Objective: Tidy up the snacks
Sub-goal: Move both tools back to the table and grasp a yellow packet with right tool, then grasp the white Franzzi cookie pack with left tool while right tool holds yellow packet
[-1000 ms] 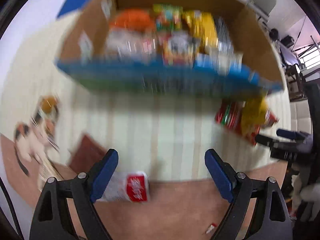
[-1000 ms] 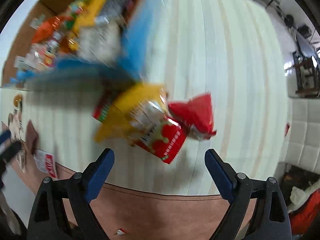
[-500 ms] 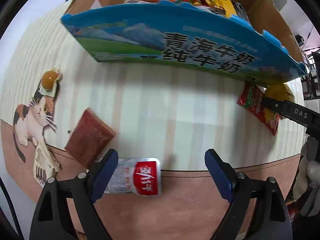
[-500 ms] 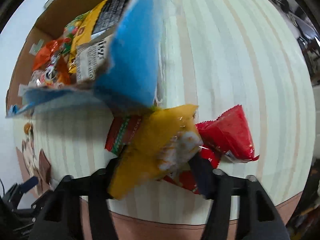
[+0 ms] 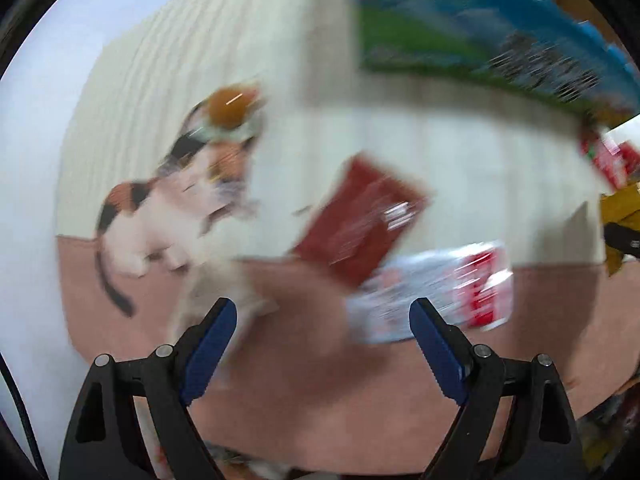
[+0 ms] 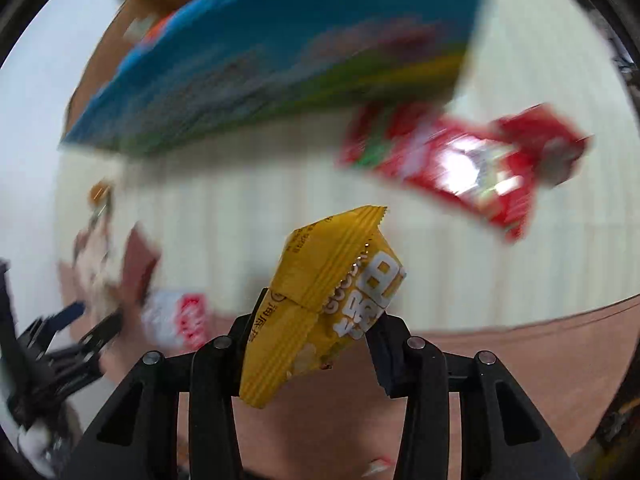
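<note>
My right gripper (image 6: 316, 320) has its jaws closing on a yellow snack packet (image 6: 320, 304); the pads press its sides and it hangs clear of the table. Two red packets (image 6: 460, 160) lie beyond it beside the blue-sided cardboard box (image 6: 280, 60) full of snacks. My left gripper (image 5: 322, 312) stands open over the pink mat with nothing between its fingers. Just ahead of it lie a brown packet (image 5: 360, 216) and a silver-and-red packet (image 5: 436, 292). A small packet with an orange disc (image 5: 230, 108) lies further left. Both views are motion-blurred.
A cat picture (image 5: 176, 200) is printed on the striped table mat (image 5: 460, 160). The blue box wall (image 5: 480, 40) fills the upper right of the left wrist view. The left gripper (image 6: 80, 324) shows at the lower left of the right wrist view.
My right gripper closed on the yellow packet and carried it off the red packets. My left gripper swept left along the mat, from beside the silver-and-red packet toward the cat picture.
</note>
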`<action>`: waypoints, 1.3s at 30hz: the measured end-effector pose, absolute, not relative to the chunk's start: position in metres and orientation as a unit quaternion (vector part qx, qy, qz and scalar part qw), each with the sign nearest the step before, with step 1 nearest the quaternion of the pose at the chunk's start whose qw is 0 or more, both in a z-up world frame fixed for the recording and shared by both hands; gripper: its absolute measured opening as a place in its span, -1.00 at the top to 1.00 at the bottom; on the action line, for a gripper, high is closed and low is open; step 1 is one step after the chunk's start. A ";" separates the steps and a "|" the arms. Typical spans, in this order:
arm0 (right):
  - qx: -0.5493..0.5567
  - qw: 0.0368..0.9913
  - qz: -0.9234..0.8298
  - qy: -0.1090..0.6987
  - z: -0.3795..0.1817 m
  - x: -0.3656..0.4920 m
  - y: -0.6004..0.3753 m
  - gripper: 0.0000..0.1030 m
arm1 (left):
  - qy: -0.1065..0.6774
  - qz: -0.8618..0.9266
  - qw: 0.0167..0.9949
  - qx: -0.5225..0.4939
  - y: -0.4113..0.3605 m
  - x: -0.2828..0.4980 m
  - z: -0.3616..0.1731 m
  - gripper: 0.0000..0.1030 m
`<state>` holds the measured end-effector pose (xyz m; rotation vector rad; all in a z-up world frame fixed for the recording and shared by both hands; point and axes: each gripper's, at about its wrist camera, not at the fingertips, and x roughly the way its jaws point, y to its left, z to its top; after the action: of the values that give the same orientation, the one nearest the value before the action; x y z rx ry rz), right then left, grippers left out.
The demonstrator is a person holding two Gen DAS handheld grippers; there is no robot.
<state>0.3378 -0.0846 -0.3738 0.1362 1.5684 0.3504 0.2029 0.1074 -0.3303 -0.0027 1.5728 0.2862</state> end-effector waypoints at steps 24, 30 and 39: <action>-0.052 0.652 0.244 0.716 -0.382 0.304 0.069 0.11 | 0.760 0.090 0.644 -0.008 0.204 0.175 -0.403 -0.61; -0.046 0.651 0.243 0.718 -0.380 0.305 0.064 0.11 | 0.754 0.096 0.650 -0.021 0.210 0.173 -0.400 -0.38; -0.038 0.661 0.242 0.710 -0.362 0.310 0.050 0.11 | 0.737 0.104 0.666 -0.048 0.198 0.168 -0.375 -0.34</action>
<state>0.3102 0.0504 -0.3622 -0.0856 1.6050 0.5478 0.1682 0.1980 -0.3745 -0.1094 1.6641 0.2351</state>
